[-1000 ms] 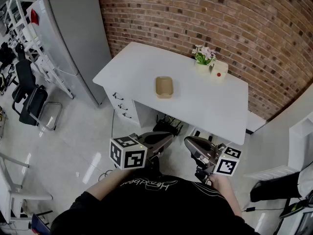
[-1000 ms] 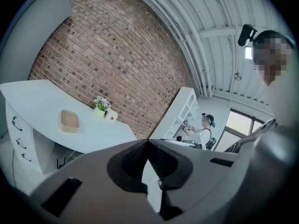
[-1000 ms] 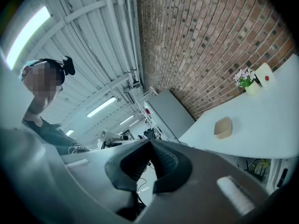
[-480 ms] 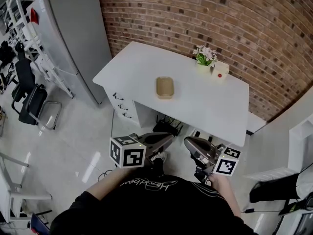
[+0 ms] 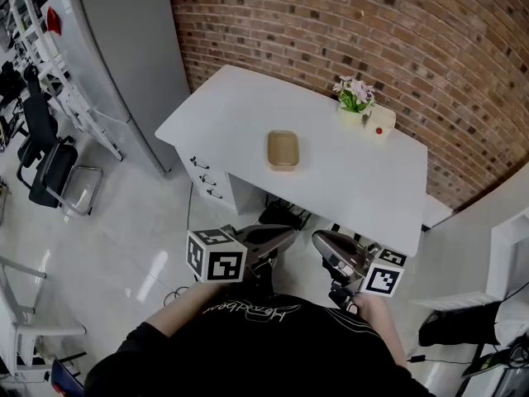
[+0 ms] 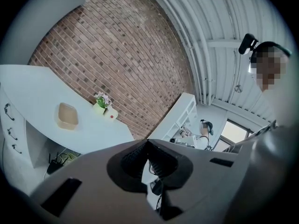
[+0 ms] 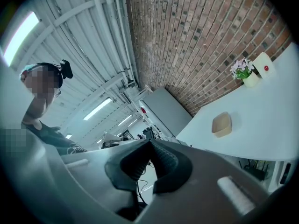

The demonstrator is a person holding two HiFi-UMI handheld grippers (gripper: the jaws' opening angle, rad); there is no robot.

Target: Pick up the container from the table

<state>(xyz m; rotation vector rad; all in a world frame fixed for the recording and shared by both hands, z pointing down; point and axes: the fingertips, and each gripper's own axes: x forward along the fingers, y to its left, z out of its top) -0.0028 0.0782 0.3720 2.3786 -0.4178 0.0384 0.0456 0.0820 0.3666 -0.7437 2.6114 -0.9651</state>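
A shallow tan container lies near the middle of the white table; it also shows as the tan container in the left gripper view and the tan container in the right gripper view. Both grippers are held close to the person's body, well short of the table. My left gripper is shut with nothing in it, its tips meeting in its own view. My right gripper is also shut and empty, tips together.
A small pot of pink flowers and a white box with a red button stand at the table's far edge against the brick wall. A grey cabinet stands left of the table. Drawers and cables sit under it.
The table and container have slid slightly right and down in the head view as the person shifts. Both grippers stay shut, held near the body.
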